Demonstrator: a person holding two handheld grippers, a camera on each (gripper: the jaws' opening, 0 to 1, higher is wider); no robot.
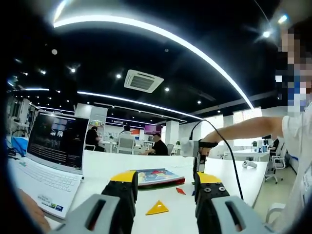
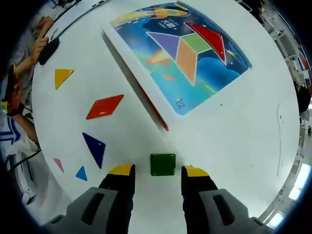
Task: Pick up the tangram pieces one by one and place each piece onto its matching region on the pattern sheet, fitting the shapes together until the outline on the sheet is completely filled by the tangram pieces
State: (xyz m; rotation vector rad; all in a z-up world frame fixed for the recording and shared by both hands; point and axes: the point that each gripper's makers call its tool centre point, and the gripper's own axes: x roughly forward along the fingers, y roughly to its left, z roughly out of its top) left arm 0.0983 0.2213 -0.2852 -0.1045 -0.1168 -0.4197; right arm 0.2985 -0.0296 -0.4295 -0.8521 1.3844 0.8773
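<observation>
On the white table (image 2: 234, 141), a green square (image 2: 163, 164) is framed between the released right hand-held gripper (image 2: 158, 171); jaws should be centred before closing.

Open office, curved ceiling light (image 1: 161, 36)

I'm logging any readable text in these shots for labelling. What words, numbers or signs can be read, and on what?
"12": small number printed near the lower edge of the pattern sheet, right gripper view.
Small characters at the sheet's top: too blurred to read.
Laptop screen text and palm-rest stickers, left gripper view: too small to read.
Tangram pieces such as the green square: no text.
</observation>
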